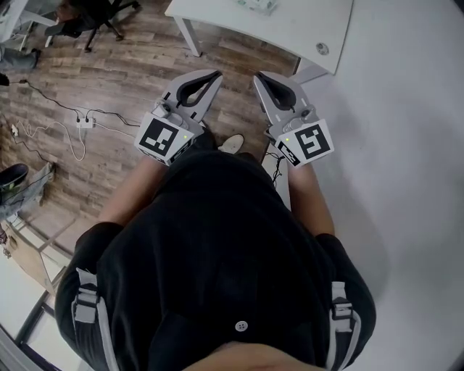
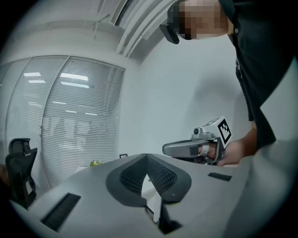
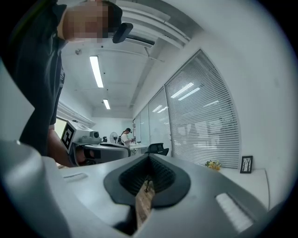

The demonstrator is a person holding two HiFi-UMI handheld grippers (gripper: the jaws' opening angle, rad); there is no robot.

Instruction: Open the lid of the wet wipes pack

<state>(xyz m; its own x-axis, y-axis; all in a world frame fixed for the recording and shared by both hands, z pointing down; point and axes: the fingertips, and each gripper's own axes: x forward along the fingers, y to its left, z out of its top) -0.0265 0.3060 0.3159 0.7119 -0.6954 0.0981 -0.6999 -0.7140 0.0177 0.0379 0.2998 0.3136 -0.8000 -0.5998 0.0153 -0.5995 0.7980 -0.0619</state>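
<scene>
Wood-plank floor (image 1: 109, 80), with a white table (image 1: 290, 29) ahead. A power strip (image 1: 85, 121) with cables lies on the floor left of the table, and an office chair (image 1: 94, 18) is further left. The left gripper (image 1: 215, 74) and right gripper (image 1: 259, 76) are held short of the table, jaws pressed together, nothing in them. Something pale, cropped, on the table's far edge may be the wet wipes pack (image 1: 257, 3); cannot tell. There is faint lettering behind the blinds (image 3: 209, 116), unreadable.
</scene>
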